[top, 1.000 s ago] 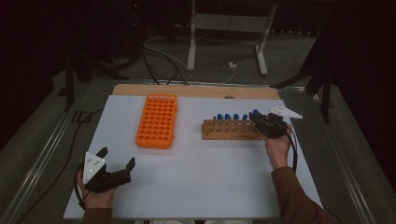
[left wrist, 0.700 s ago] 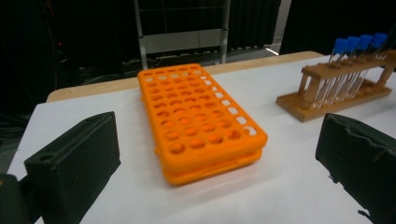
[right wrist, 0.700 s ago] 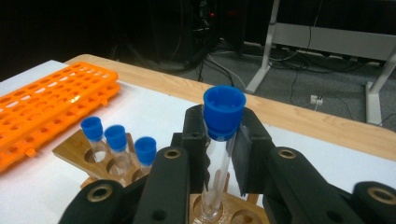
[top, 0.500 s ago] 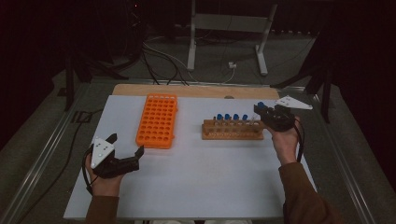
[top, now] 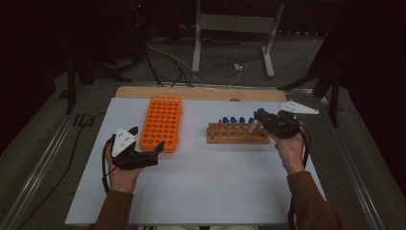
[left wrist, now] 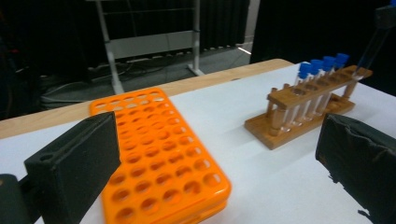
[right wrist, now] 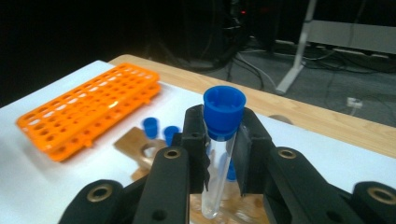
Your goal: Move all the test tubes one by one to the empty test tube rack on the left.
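While your right gripper (right wrist: 219, 154) clamps the blue-capped tube (right wrist: 219, 140) over the wooden rack (top: 238, 134), your left gripper (top: 146, 139) gapes wide, empty, orange rack (top: 161, 122) at its 12 o'clock.

My brown sleeves, black left gripper (top: 146, 143) and right gripper (top: 262, 120), grey triangular plates, trailing black cables, brass-ringed screw holes

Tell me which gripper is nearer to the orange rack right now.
Left. The left gripper sits right at the near end of the orange rack, jaws open. The right gripper is across the table at the wooden rack, shut on a blue-capped tube.
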A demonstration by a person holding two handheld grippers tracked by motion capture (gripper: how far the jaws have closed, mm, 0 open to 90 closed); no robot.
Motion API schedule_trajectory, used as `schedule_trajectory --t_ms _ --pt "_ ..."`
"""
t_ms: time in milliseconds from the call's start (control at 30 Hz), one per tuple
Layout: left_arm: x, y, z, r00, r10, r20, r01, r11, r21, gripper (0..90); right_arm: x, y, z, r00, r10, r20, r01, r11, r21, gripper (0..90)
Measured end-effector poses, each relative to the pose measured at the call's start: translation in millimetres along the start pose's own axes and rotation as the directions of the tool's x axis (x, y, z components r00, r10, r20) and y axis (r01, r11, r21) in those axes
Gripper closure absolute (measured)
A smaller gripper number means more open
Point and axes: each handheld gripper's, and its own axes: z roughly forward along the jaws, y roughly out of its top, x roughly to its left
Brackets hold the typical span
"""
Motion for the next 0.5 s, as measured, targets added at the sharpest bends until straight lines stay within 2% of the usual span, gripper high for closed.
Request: schedule_trajectory --t_ms 67,233,467,500 --pt "-3.4 1.7 4.8 0.9999 0.001 0.013 -0.001 1.0000 -0.004 0.9 2.6 -0.1 0.9 1.0000 -0.003 -0.009 0.003 1.000 0.000 76.8" --pt "-11.2 5.4 15.2 0.9992 -0.009 0.039 0.009 1.0000 -0.004 0.9 19.7 0.6 7.4 0.9981 -0.029 -0.055 0.029 1.000 0.003 76.8" --pt "-24.5 6.9 29.6 0.9978 0.008 0.066 -0.009 0.9999 0.006 2.9 37.9 2.1 18.0 0.9929 -0.059 -0.103 0.061 0.998 0.014 76.8" --pt "-26.5 7.3 31.6 0.9975 0.008 0.070 -0.008 0.9999 0.007 3.3 44.1 2.5 21.1 0.9907 -0.070 -0.117 0.073 0.997 0.020 76.8"
